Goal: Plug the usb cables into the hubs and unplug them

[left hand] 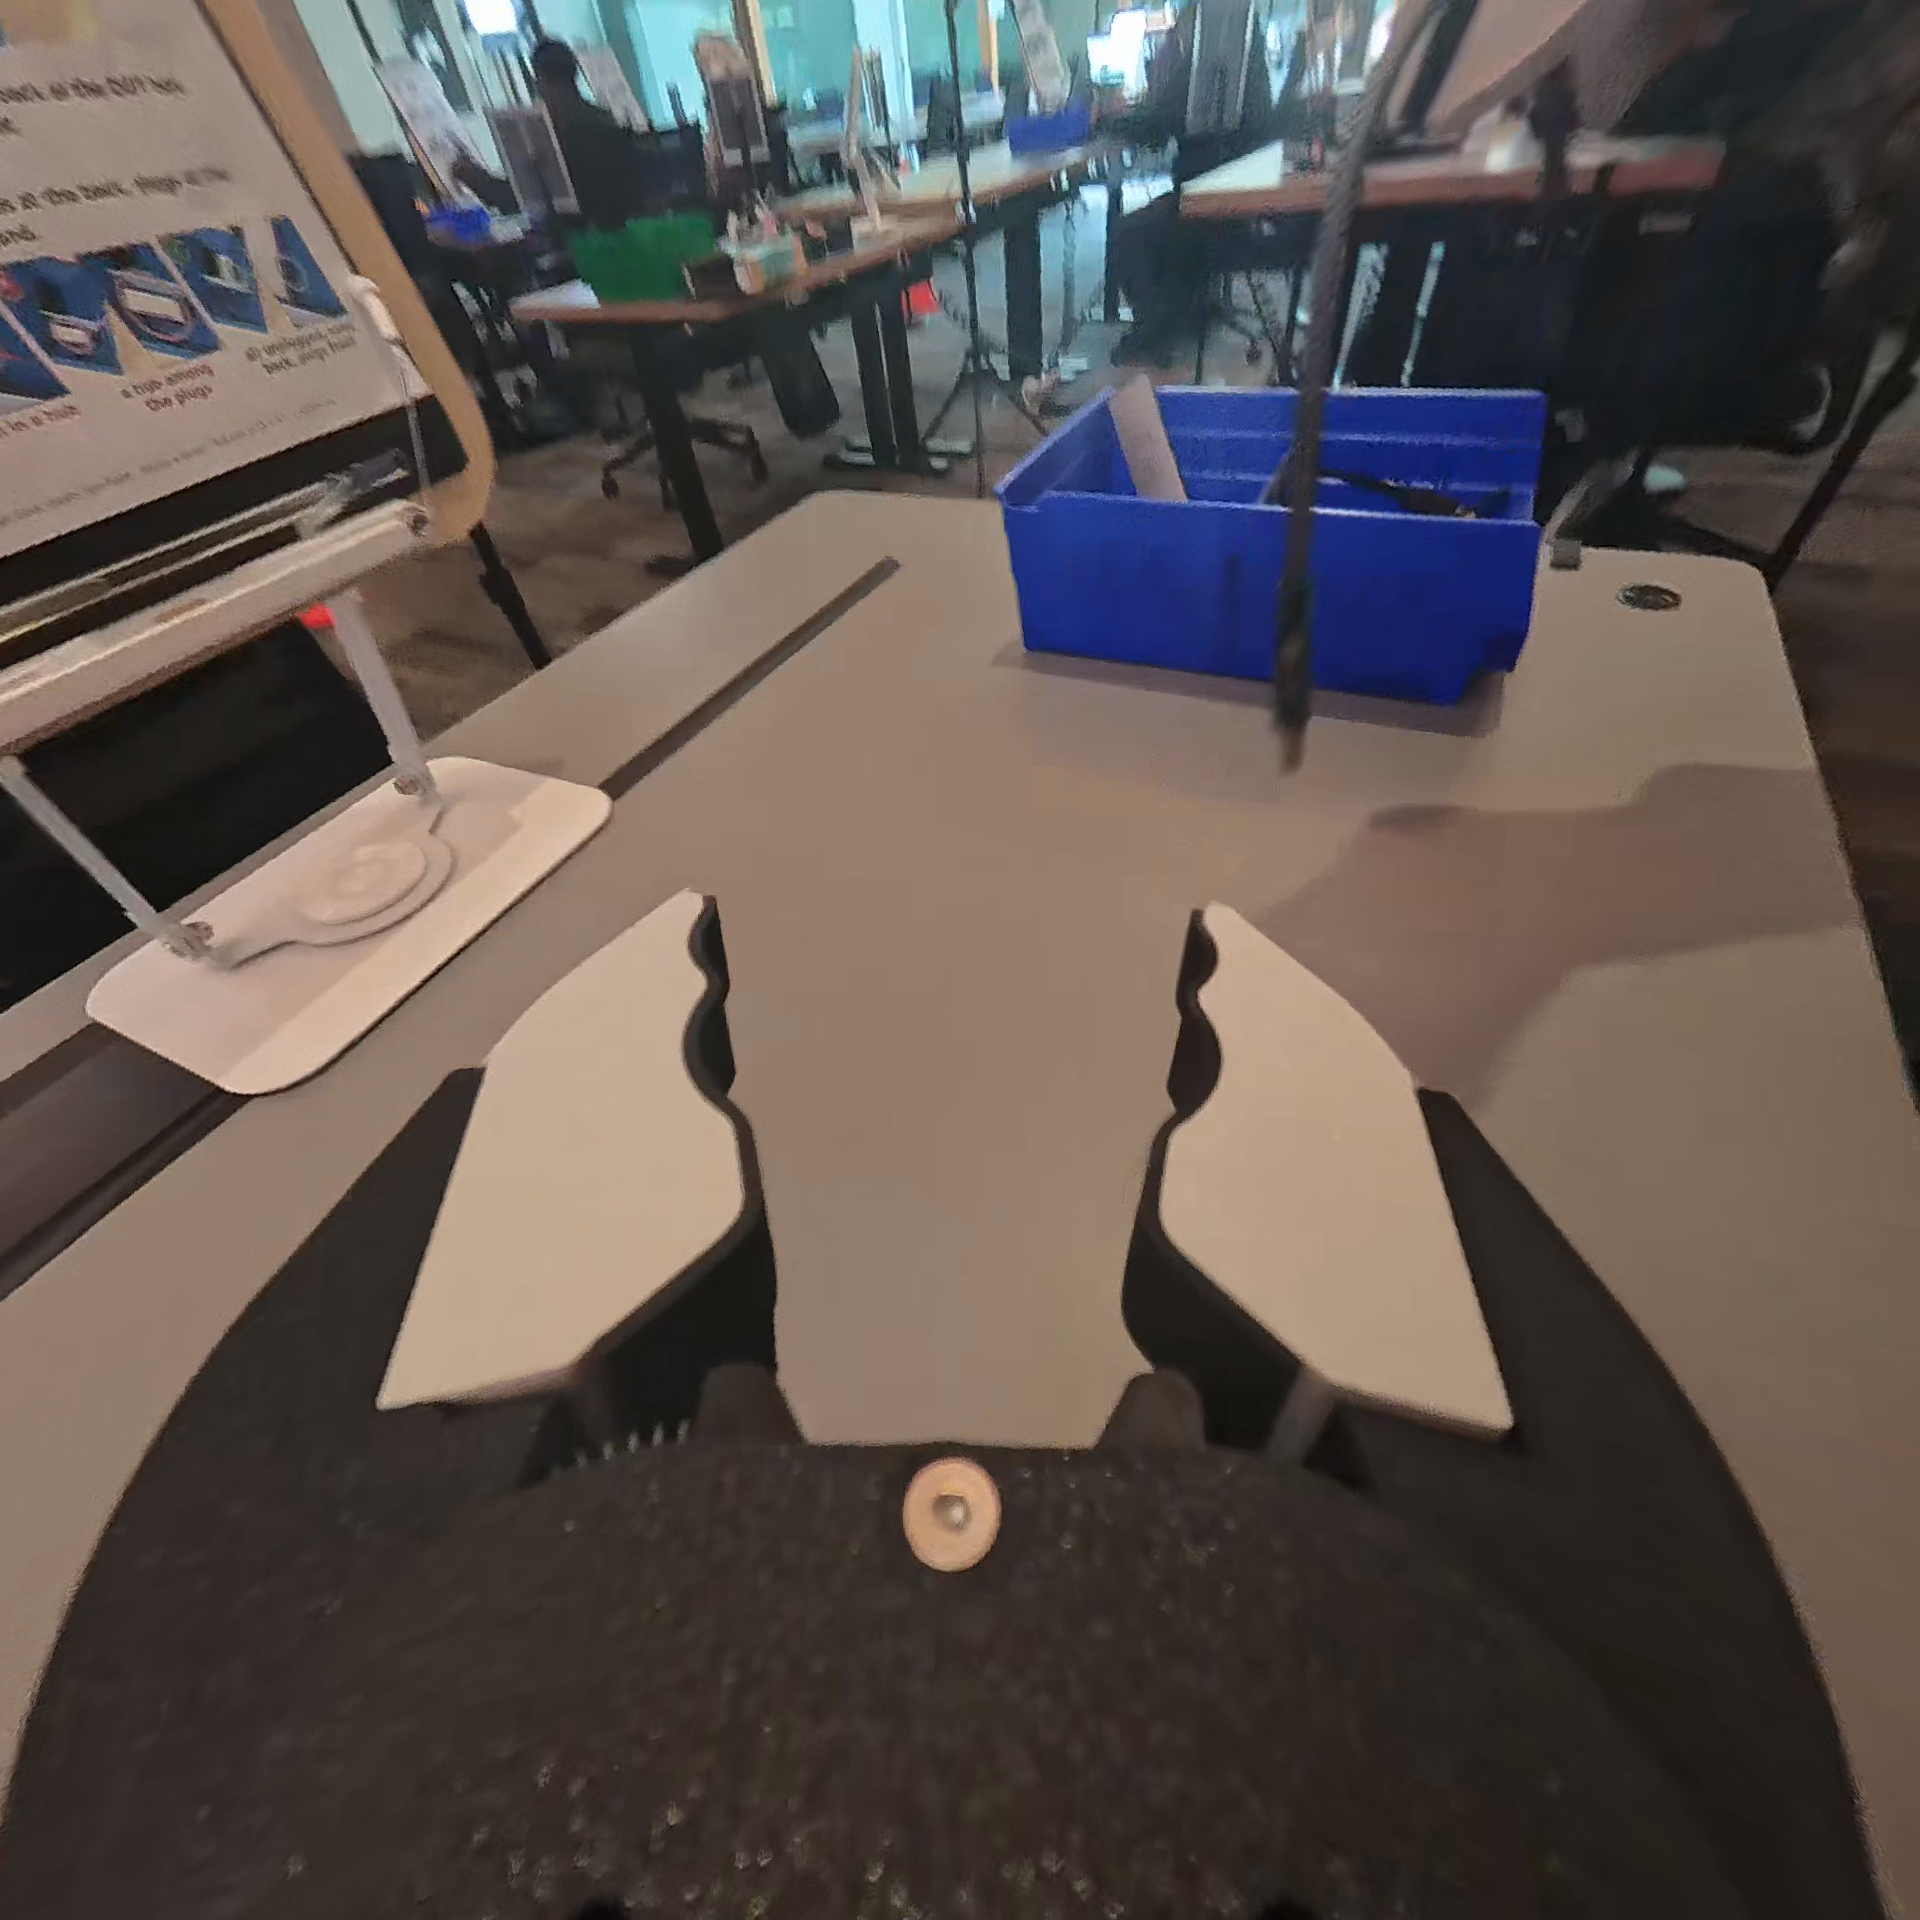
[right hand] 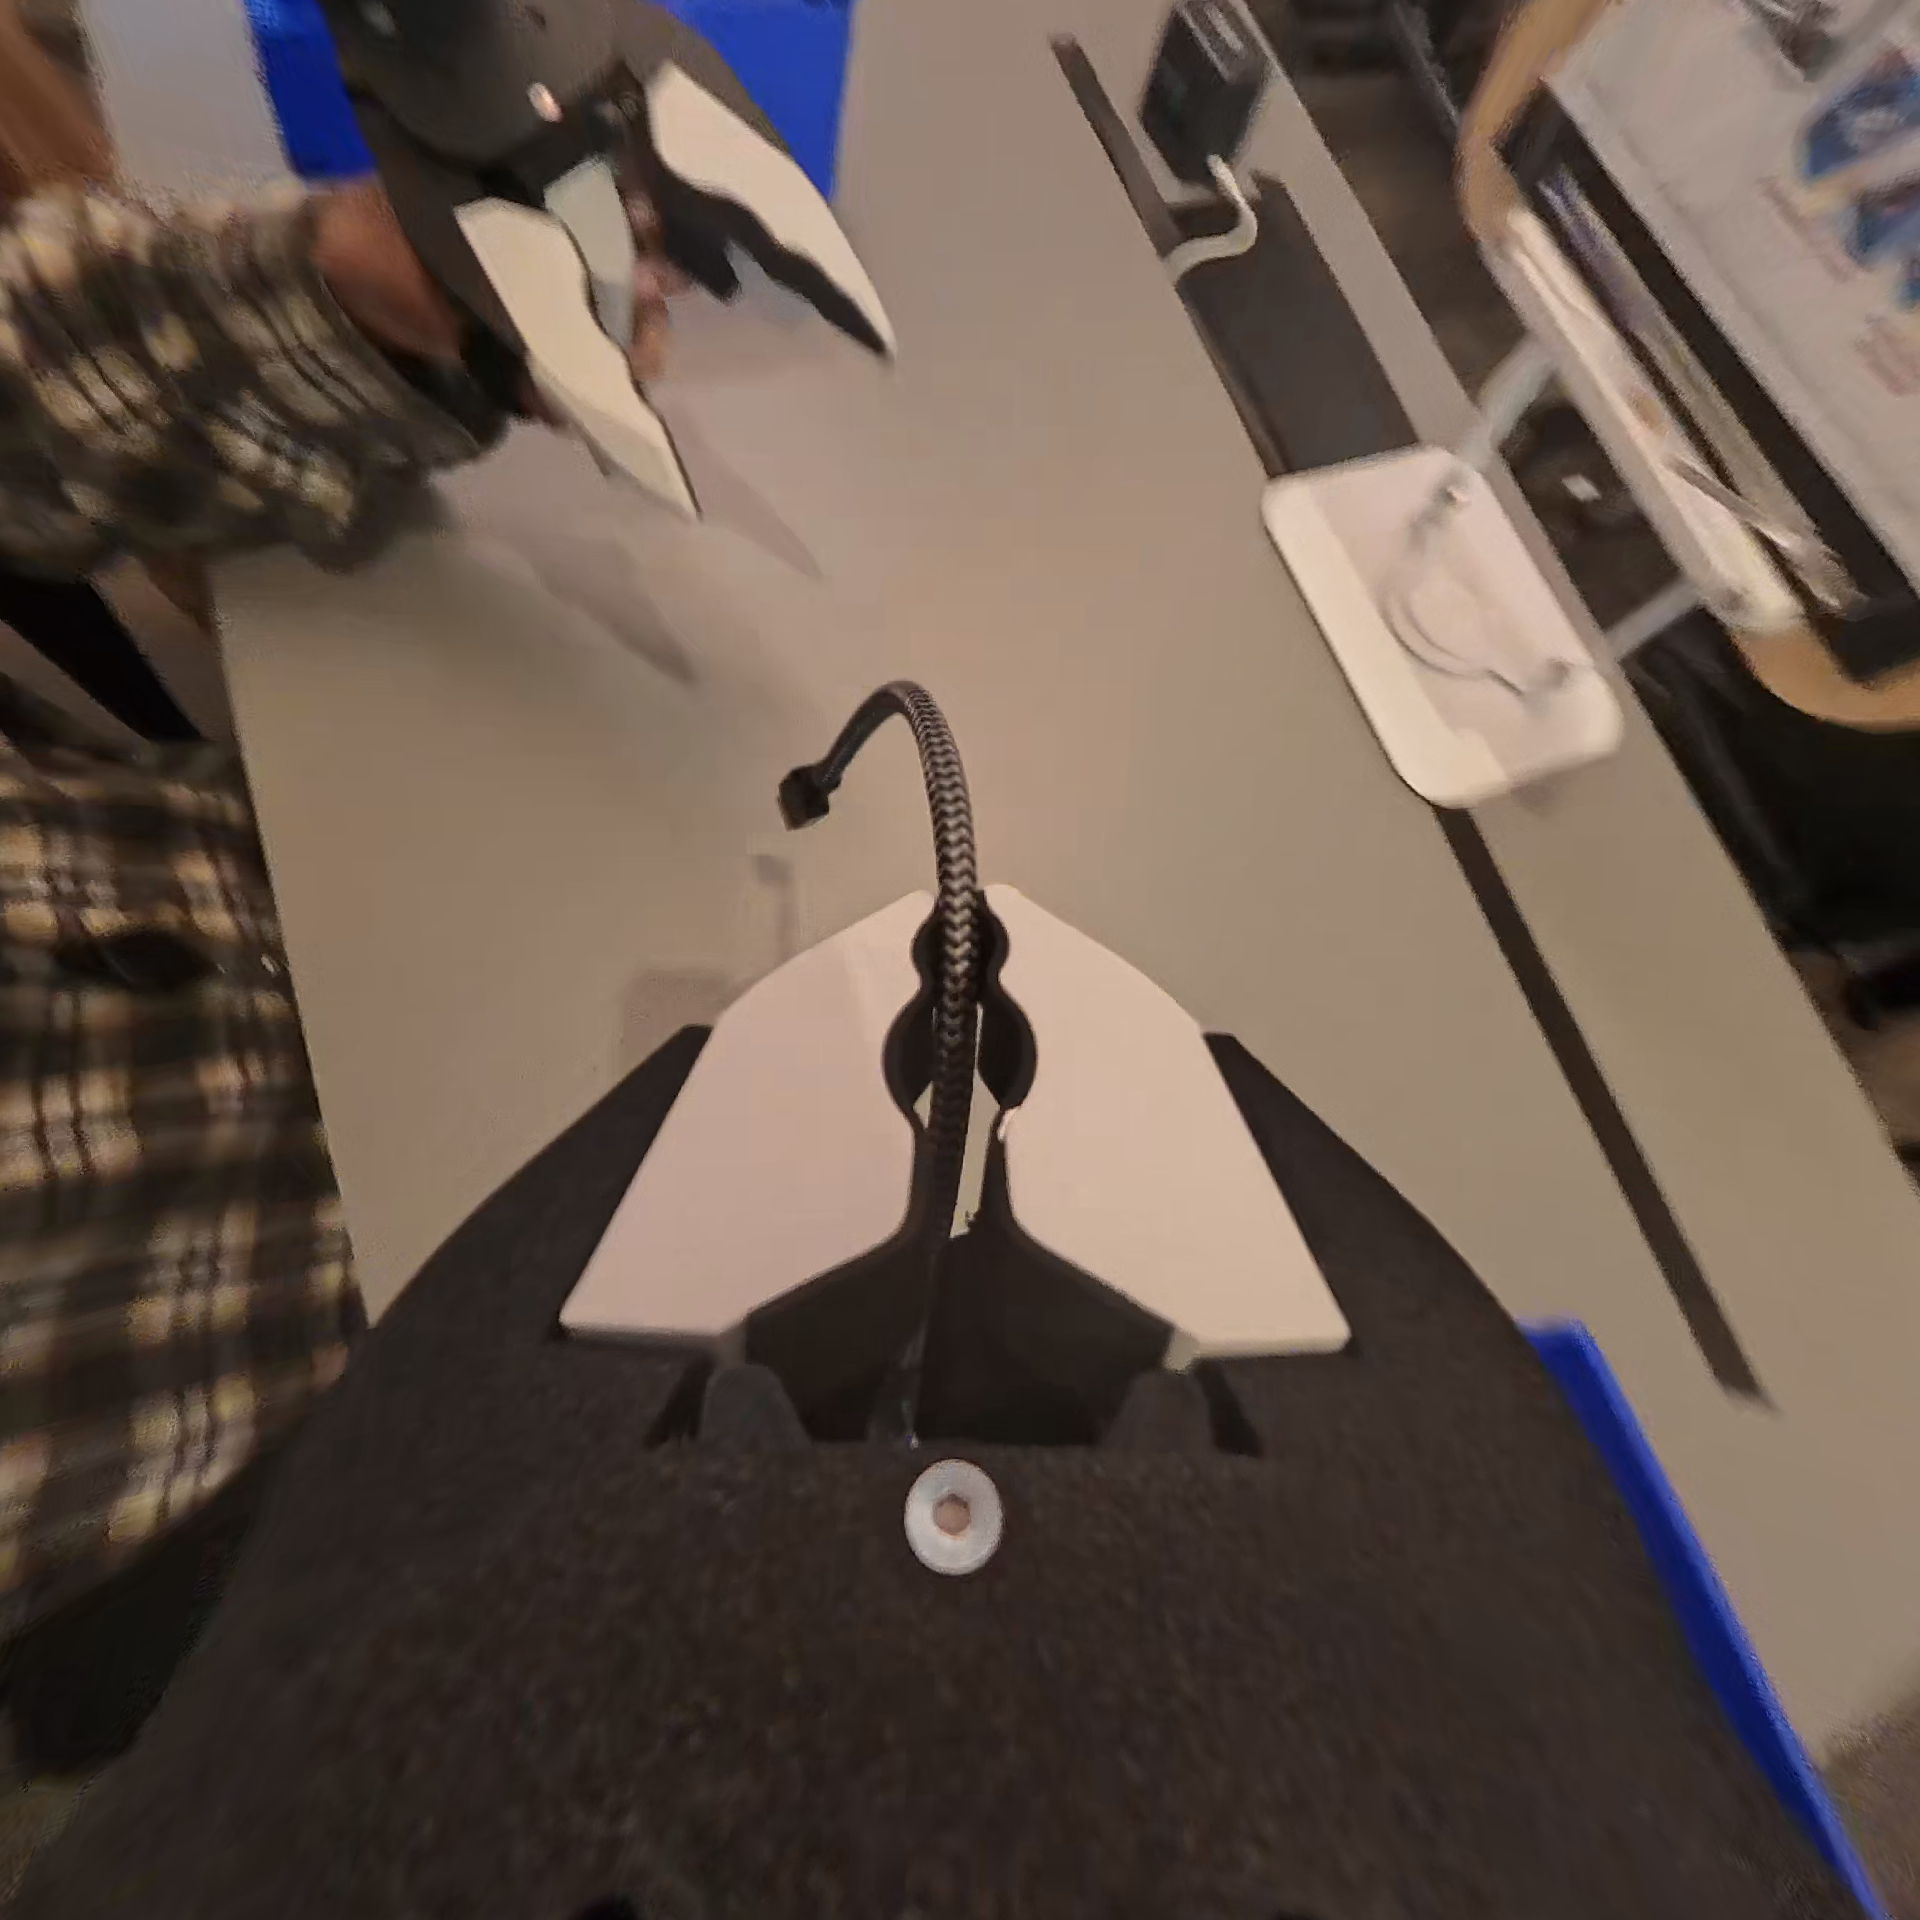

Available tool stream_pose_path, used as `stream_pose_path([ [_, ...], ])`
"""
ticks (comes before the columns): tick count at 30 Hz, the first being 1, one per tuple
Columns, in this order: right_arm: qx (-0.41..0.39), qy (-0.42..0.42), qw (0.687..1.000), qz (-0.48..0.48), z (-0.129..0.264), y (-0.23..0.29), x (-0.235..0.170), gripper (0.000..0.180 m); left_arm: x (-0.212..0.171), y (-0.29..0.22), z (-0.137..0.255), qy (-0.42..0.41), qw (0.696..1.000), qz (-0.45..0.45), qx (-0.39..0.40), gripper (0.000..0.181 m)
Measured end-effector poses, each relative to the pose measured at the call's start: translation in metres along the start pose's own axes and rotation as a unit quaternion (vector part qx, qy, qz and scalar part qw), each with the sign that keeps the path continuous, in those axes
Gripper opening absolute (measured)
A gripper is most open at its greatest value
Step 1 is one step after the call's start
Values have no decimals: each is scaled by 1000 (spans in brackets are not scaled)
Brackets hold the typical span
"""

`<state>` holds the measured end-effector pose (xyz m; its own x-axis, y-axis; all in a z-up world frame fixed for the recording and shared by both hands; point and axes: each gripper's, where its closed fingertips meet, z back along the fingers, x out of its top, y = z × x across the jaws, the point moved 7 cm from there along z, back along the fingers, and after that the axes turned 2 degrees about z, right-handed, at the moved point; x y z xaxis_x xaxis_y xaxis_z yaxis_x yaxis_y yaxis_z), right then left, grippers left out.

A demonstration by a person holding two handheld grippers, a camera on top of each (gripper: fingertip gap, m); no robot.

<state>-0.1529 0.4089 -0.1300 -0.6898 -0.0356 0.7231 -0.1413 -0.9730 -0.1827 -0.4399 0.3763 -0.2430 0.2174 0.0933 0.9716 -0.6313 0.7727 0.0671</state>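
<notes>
My right gripper is shut on a black braided usb cable. The cable arches out past the fingertips and its small black plug hangs in the air above the grey table. In the left wrist view the same cable hangs down from the top right, its plug end just above the table in front of the blue bin. My left gripper is open and empty above the table. It also shows in the right wrist view, held in a hand. No hub is in view.
The blue bin holds a card and dark cables at the table's far side. A white stand base carries an instruction board at the left edge. A dark slot runs along the table. A plaid sleeve is at the left. The left gripper's tips are roughly 20 centimeters from the right gripper's.
</notes>
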Motion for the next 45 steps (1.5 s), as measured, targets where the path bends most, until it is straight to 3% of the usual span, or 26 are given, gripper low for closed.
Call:
stream_pose_path([
  [6, -79, 114, 990, -5, 125, -24, -67, 2, -30, 21, 4, -51, 996, -26, 72, 71],
  [12, -103, 143, 984, -33, 174, -36, -134, 2, -28, 16, 8, -66, 993, -42, 85, 64],
  [19, -56, 198, 977, -61, 155, -50, -203, 3, -35, 13, 1, -36, 994, -57, 88, 61],
  [26, 3, 231, 971, -57, 103, -63, -243, 3, -39, 16, -1, -23, 993, -53, 98, 60],
  [33, 7, 219, 972, -82, 74, -74, -279, 1, -40, 16, -3, -17, 993, -54, 101, 59],
  [37, -30, 216, 972, -84, 69, -77, -288, 26, -42, 17, -4, -10, 994, -51, 101, 60],
  [39, -57, 224, 969, -83, 74, -79, -287, 47, -42, 17, -4, -13, 994, -47, 103, 60],
  [45, -153, 172, 968, -96, 123, -92, -250, 77, -41, 18, -4, -20, 995, -29, 97, 63],
])
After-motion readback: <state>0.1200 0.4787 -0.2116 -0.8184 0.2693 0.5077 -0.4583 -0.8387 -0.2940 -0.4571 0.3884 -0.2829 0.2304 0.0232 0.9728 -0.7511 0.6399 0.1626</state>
